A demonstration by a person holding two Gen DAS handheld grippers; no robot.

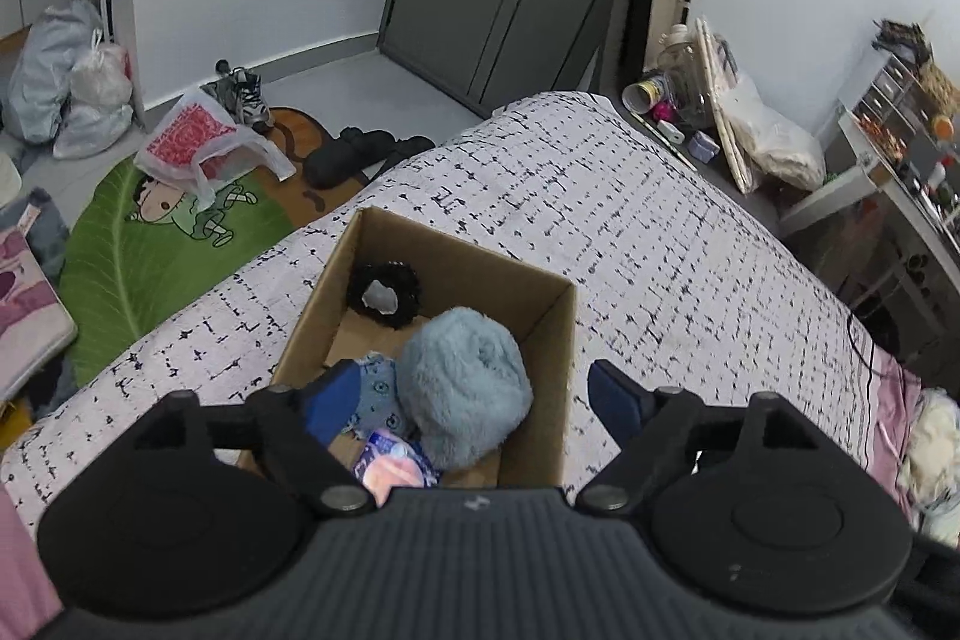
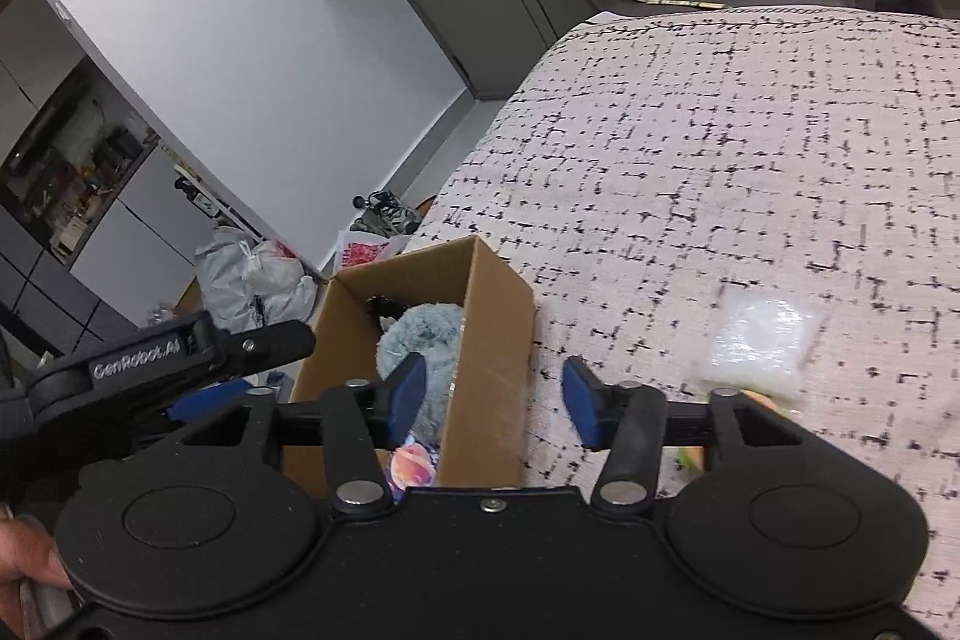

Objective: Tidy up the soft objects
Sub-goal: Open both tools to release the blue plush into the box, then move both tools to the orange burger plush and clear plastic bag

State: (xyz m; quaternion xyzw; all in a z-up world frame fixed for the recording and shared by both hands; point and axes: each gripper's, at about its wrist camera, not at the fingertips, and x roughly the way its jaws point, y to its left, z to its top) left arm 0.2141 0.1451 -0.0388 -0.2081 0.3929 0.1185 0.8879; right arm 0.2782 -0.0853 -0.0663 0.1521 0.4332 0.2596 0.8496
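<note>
Cardboard forms the open box (image 1: 540, 340) that sits on the black-and-white checked bedspread (image 1: 690, 244), directly ahead of and below the left gripper (image 1: 474, 400). That gripper's jaws are spread wide with nothing between the blue pads (image 1: 612, 400); one pad hangs over the box's inside, the other outside its right wall. Inside the box, a fluffy pale-blue plush (image 1: 462, 376) lies just ahead of the left gripper, beside a blue patterned cloth (image 1: 378, 388). A pink and purple packet (image 1: 393, 463) lies at the near edge, and a black frilly ring-shaped item (image 1: 384, 292) rests in the far corner. The right gripper (image 2: 492, 400) is also parted and empty, straddling the box's right wall. To its right on the bedspread lies a blurred white translucent packet (image 2: 762, 346).
</note>
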